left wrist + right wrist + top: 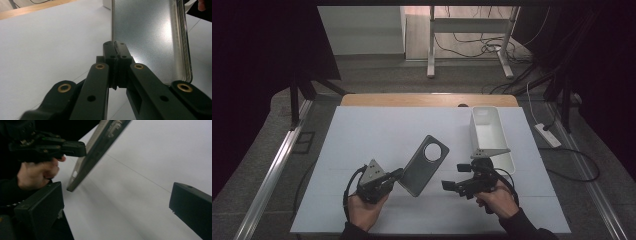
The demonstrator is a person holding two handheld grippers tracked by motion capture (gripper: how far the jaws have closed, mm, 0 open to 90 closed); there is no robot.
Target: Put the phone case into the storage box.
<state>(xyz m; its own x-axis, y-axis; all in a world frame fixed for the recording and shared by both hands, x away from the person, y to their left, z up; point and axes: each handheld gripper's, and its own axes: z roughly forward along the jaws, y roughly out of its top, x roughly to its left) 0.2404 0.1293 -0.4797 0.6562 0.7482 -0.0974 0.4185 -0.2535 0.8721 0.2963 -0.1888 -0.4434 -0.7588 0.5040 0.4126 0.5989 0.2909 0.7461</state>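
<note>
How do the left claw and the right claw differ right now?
The left claw is shut on an edge of the grey phone case, holding it tilted off the white table; the right claw holds nothing. The left claw's jaws are pressed together, while the right claw's jaws stand wide apart. Both are black, hand-held, and point toward the case.

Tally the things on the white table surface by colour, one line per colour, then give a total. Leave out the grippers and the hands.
Grey: 1, the phone case, clamped at its edge by the left gripper
White: 1, the long bin near the right gripper
Total: 2
</note>
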